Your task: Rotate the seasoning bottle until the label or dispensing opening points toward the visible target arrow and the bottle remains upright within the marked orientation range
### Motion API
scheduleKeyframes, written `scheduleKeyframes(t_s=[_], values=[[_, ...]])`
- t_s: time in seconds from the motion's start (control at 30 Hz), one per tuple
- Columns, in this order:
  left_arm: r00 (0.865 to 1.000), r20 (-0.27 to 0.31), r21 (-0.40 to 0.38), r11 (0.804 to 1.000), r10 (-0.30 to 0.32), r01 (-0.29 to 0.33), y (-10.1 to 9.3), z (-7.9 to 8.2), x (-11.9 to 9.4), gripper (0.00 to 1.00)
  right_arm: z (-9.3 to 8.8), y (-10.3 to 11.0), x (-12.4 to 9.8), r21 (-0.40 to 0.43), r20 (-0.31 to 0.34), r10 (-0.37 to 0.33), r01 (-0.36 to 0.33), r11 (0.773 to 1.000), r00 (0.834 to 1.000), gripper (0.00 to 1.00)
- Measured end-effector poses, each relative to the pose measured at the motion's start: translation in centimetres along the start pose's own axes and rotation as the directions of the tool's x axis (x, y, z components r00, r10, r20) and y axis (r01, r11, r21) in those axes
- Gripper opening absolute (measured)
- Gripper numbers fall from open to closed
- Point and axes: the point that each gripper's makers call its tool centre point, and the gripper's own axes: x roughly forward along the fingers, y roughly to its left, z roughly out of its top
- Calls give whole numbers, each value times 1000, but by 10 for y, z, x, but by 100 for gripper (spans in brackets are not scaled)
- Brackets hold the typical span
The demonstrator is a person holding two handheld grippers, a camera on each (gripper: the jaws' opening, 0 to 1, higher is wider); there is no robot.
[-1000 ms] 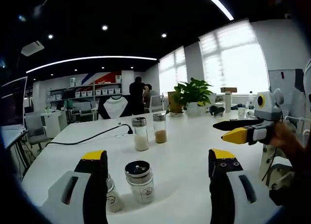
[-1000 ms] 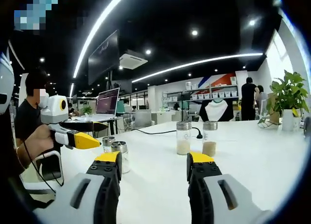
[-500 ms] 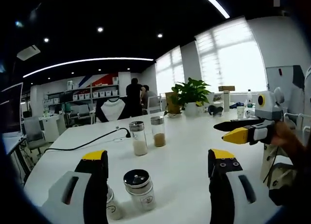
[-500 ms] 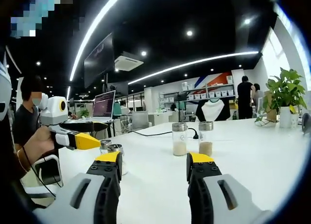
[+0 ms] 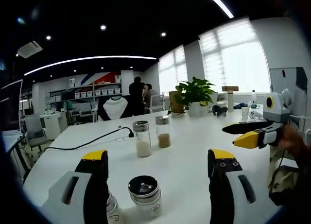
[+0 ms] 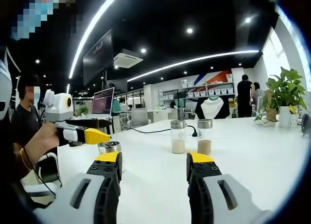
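1. Left tool (image 5: 158,161) has its jaws spread wide, holding nothing, hovering over the near edge of the white tabletop (image 5: 184,156).
2. Right tool (image 6: 154,160) is also spread wide and empty.
3. The seasoning bottle (image 5: 144,196) stands upright between the left jaws, dark perforated lid up, untouched.
4. Two taller jars (image 5: 151,136) sit mid-tabletop, well apart from it.

A long white counter (image 5: 184,156) runs toward 12 o'clock. Bright blinded windows (image 5: 233,59) stand at 2 o'clock behind a leafy green potted plant (image 5: 195,94). White storage shelves (image 6: 214,94) line the far wall. Curved strip lights (image 6: 194,62) cross the black ceiling.
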Motion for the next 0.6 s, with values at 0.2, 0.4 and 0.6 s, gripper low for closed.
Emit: scheduleKeyframes(t_s=[0.2,0.4,0.6], values=[[1000,10,-3,1000,-12,12,-2,6,14,89,-1,-4,0,-1,0,-15,15,1000,1000,53],[999,36,-8,1000,-28,28,-1,16,29,88,-1,-4,-1,-5,-1,-25,25,1000,1000,53],[998,61,-10,1000,-12,13,6,27,45,87,-2,-5,-3,2,2,-36,36,999,999,53]])
